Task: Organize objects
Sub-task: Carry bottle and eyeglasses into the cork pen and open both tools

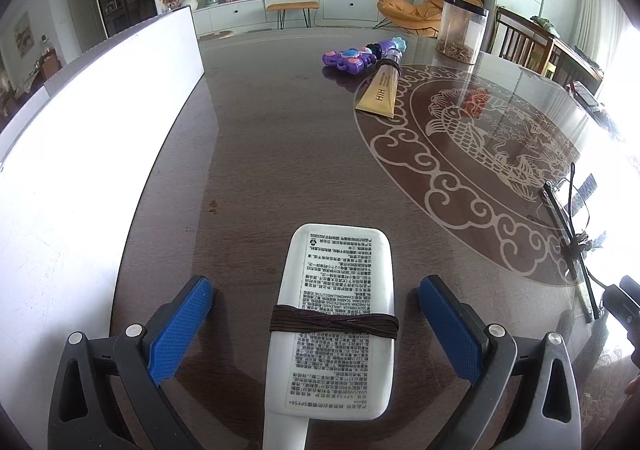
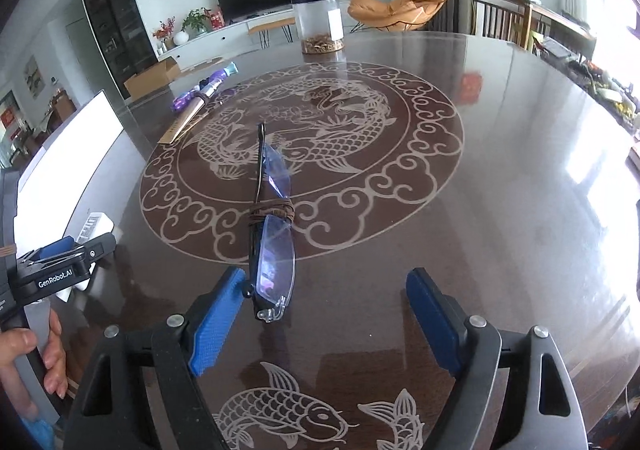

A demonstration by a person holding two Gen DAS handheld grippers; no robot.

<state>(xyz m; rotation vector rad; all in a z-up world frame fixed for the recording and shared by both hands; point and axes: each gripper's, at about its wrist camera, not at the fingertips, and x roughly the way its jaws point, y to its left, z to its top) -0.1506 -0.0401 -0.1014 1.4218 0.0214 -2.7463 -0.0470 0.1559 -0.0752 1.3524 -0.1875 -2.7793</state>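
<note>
A white tube (image 1: 332, 314) with printed text and brown cord wound round its middle lies flat on the dark table (image 1: 280, 138). My left gripper (image 1: 316, 286) stands open around it, both blue pads apart from its sides. Folded glasses (image 2: 272, 234) bound with brown cord lie on the table's carved medallion. My right gripper (image 2: 326, 274) is open, and the near end of the glasses sits just beside its left pad (image 2: 218, 322); whether they touch I cannot tell. The glasses (image 1: 572, 234) also show at the right of the left wrist view.
A gold tube (image 1: 380, 92) and a purple toy (image 1: 352, 60) lie at the far side, next to a clear jar (image 1: 462, 30). A tall white board (image 1: 80, 170) walls the table's left edge. A hand (image 2: 36, 362) holds the left gripper's handle.
</note>
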